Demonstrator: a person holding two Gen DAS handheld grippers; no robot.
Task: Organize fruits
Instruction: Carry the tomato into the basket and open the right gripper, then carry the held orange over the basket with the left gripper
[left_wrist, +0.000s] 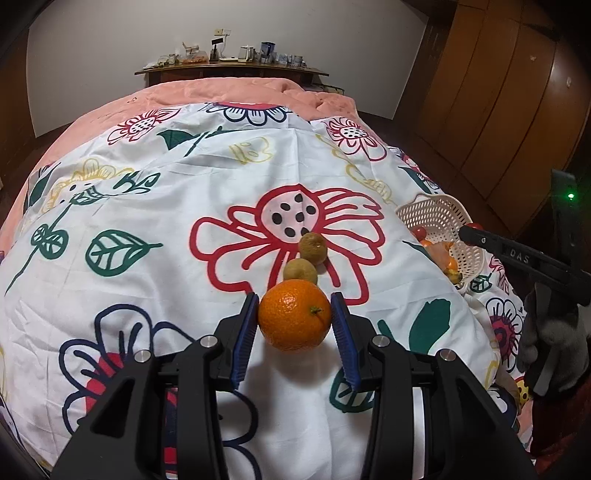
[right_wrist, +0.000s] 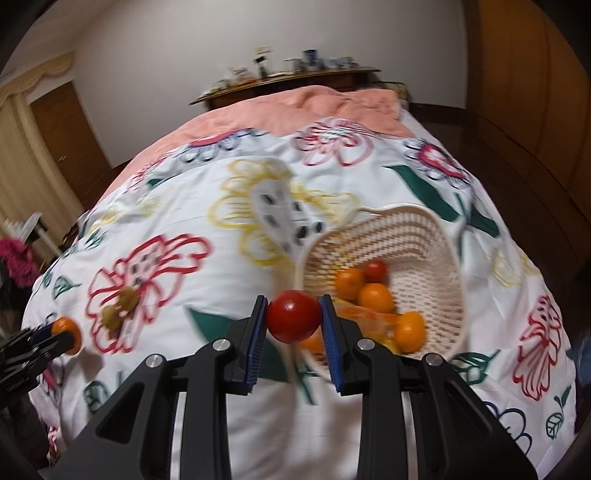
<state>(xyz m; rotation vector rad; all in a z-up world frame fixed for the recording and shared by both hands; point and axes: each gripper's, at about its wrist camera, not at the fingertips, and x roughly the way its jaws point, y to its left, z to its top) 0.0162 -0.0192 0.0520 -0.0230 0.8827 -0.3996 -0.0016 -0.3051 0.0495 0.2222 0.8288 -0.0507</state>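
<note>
Lying loose: two kiwis (one orange, one tomato gripped).

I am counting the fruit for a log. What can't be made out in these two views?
- Right wrist view: motion blur smears the white woven plastic basket; the fruit inside cannot be counted.
- Left wrist view: that basket's near wall and the right gripper hide most of its contents.
- Both views: items on the brown wooden shelf are too small to identify.
</note>
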